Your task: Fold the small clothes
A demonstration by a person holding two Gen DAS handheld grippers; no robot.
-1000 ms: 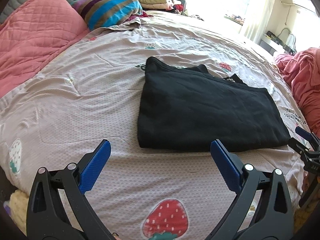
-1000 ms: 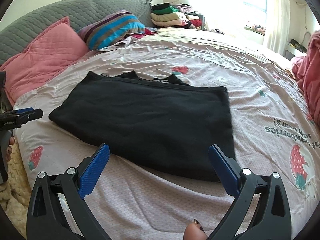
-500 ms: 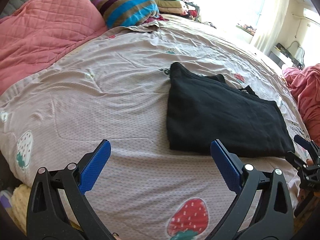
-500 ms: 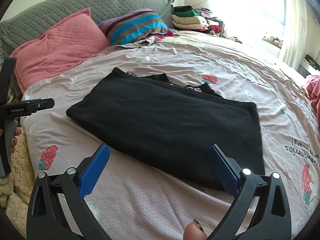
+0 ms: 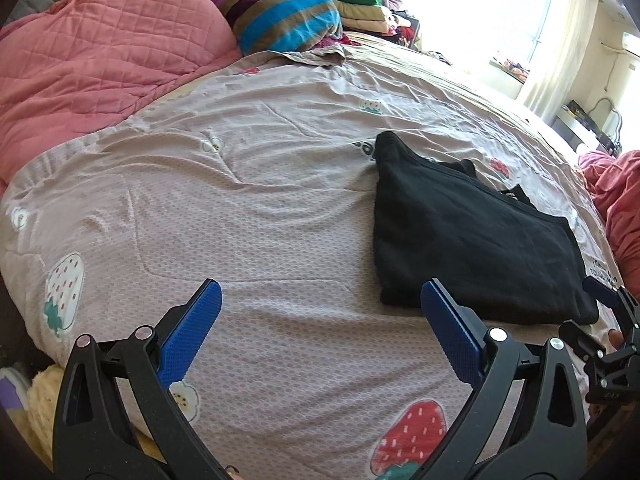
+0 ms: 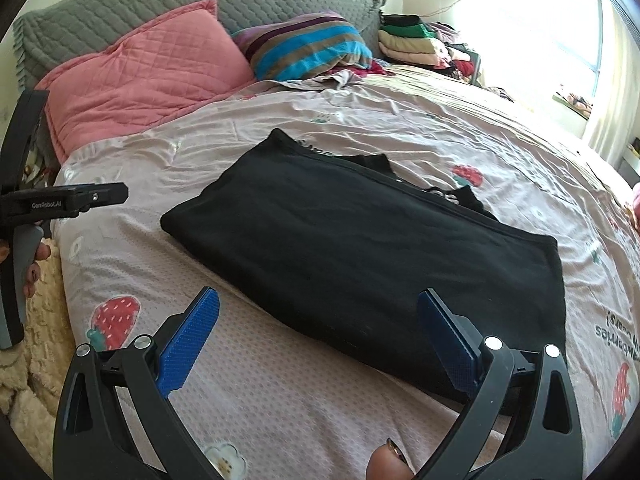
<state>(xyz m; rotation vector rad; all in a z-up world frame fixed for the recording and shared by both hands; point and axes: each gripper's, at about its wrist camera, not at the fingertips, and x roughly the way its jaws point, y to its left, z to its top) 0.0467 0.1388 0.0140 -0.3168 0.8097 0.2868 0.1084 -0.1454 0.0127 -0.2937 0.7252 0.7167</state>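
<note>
A black garment [image 5: 472, 236] [image 6: 372, 244] lies folded into a flat rectangle on the strawberry-print bedspread [image 5: 248, 208] [image 6: 280, 380]. My left gripper [image 5: 320, 304] is open and empty near the bed's front edge, with the garment ahead and to its right. Over the garment's near edge, my right gripper [image 6: 320, 316] also stands open and holds nothing. In the left wrist view the right gripper [image 5: 608, 320] shows at the far right. In the right wrist view the left gripper [image 6: 64, 200] shows at the far left, held by a hand [image 6: 34, 264].
A pink quilted pillow [image 6: 148, 76] and a striped pillow [image 6: 308, 46] lie against the grey headboard [image 6: 160, 4]. Stacked folded clothes [image 6: 412, 40] sit at the far corner. A pink blanket [image 5: 624, 208] is heaped at the right. A cream fluffy blanket [image 6: 36, 340] hangs at the left edge.
Both views have swung left: the garment has slid to the right in each frame and more of the pillows and bare bedspread shows. Both grippers stayed open.
</note>
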